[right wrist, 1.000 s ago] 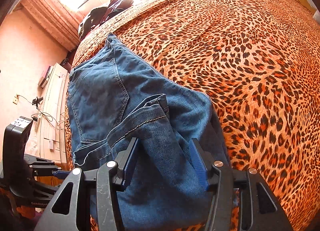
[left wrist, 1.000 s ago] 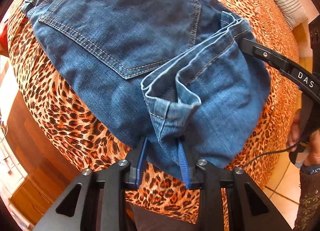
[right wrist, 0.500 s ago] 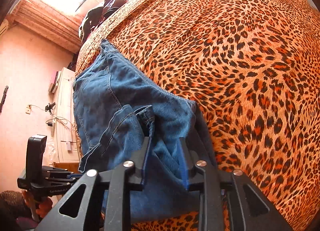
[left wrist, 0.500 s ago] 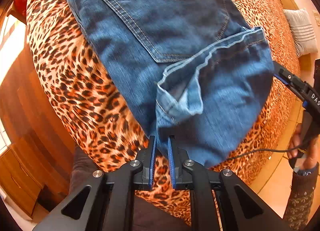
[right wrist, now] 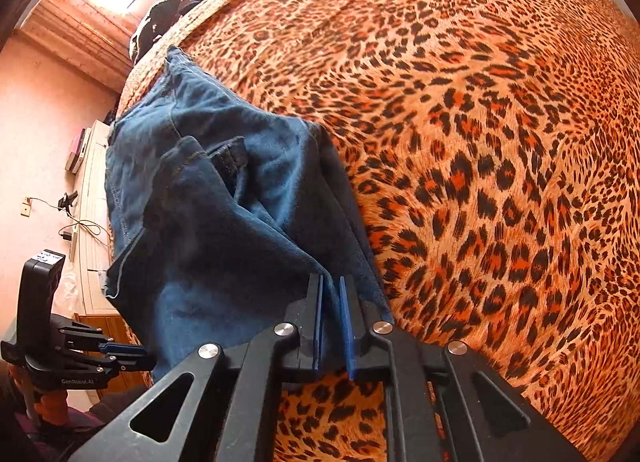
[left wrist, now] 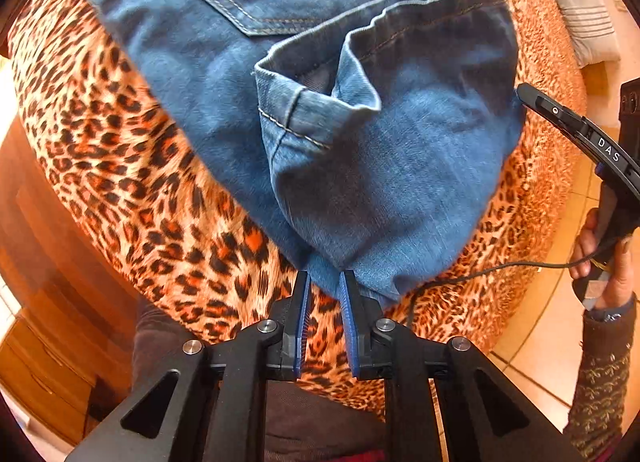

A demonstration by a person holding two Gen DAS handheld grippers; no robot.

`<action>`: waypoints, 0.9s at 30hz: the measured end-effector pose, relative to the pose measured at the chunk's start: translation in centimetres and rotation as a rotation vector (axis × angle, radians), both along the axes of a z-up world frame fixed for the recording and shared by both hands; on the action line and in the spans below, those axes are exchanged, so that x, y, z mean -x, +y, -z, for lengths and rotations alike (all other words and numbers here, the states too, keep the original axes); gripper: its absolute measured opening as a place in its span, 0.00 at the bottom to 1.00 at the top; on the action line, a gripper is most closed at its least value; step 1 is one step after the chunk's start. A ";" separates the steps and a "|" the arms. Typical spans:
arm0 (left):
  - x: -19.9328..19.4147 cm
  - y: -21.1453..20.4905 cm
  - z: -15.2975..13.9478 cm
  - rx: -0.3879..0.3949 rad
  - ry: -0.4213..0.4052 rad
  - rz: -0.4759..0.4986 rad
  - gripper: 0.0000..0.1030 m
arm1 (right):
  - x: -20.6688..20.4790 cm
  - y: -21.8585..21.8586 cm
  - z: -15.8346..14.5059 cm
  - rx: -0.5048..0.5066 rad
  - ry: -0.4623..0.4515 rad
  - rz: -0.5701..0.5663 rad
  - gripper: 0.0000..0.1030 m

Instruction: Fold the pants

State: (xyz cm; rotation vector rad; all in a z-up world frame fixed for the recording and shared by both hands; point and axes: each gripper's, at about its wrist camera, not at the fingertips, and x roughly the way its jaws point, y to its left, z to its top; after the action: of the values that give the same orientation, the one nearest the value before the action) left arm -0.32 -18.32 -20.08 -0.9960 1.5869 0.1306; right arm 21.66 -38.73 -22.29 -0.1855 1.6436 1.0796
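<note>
Blue denim pants (left wrist: 360,166) lie folded over on the leopard-print bedspread (left wrist: 120,166), back pocket up and leg hems doubled onto the seat. My left gripper (left wrist: 325,282) is shut on the near folded edge of the pants, at its left corner. My right gripper (right wrist: 330,294) is shut on the same near edge of the pants (right wrist: 224,214) at its right corner, and the cloth is lifted. The right gripper also shows at the right of the left wrist view (left wrist: 576,130). The left gripper shows at the lower left of the right wrist view (right wrist: 120,350).
The bedspread (right wrist: 480,142) stretches far to the right and back. A dark clothes heap (right wrist: 180,2) lies at the far bed edge. A striped pillow (left wrist: 588,18) sits at the upper right. A wooden cabinet (left wrist: 36,322) and tiled floor (left wrist: 544,342) flank the bed.
Both grippers have closed from wide open onto the near folded edge of the pants. The near edge has since risen off the bedspread and both cameras have drawn closer to the cloth.
</note>
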 end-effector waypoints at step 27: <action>7.0 16.3 -0.6 0.071 -0.197 -0.537 0.40 | -1.8 8.0 -1.2 -0.002 0.025 0.099 0.30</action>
State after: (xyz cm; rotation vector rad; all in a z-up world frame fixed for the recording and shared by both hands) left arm -7.29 -2.00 -19.51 -1.4291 1.1227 0.3349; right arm 23.42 -30.73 -21.13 -0.0886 1.6562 1.0118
